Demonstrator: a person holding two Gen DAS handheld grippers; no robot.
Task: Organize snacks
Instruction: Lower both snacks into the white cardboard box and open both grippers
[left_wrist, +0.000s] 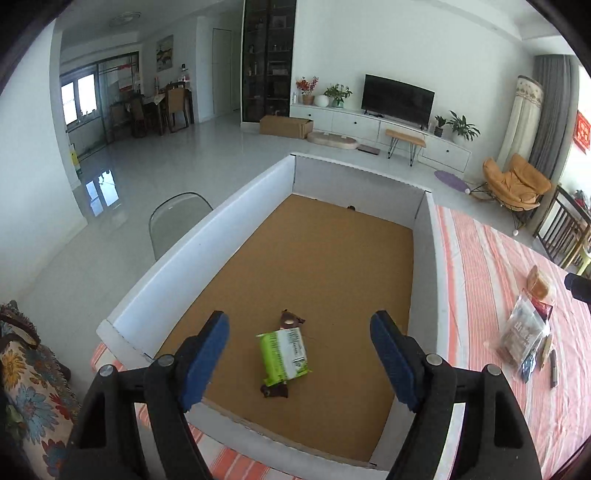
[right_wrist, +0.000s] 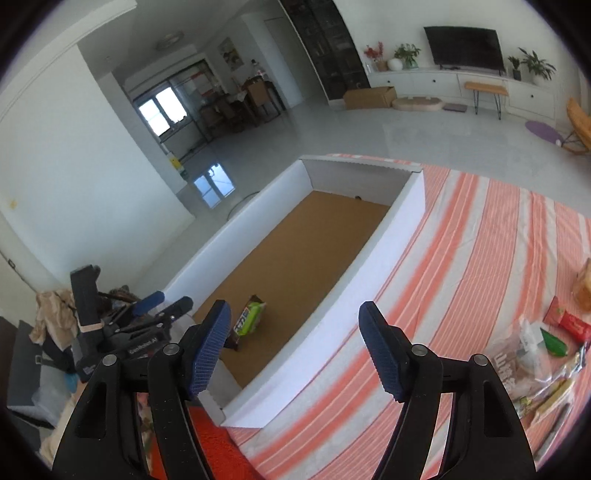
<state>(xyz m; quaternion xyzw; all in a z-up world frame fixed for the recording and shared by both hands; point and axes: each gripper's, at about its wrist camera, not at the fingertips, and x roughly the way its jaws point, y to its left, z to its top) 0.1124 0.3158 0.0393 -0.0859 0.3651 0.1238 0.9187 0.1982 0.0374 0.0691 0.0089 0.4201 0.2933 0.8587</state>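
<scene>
A green-and-white snack packet (left_wrist: 285, 353) lies on the brown floor of a shallow white-walled box (left_wrist: 173, 280), near its front end, over a dark wrapper. My left gripper (left_wrist: 299, 354) is open and empty, hovering above the packet. My right gripper (right_wrist: 295, 345) is open and empty above the box's right wall (right_wrist: 354, 295); the packet (right_wrist: 250, 318) shows to its left. A pile of loose snacks (left_wrist: 528, 328) lies on the striped cloth to the right and also shows in the right wrist view (right_wrist: 543, 354). The left gripper (right_wrist: 144, 321) shows at the left of the right wrist view.
The box sits on a table with an orange-and-white striped cloth (right_wrist: 480, 258). A grey chair (left_wrist: 177, 218) stands left of the box. A floral cushion (left_wrist: 26, 376) is at the near left. Bags and clutter (right_wrist: 51, 325) lie beyond the table's left end.
</scene>
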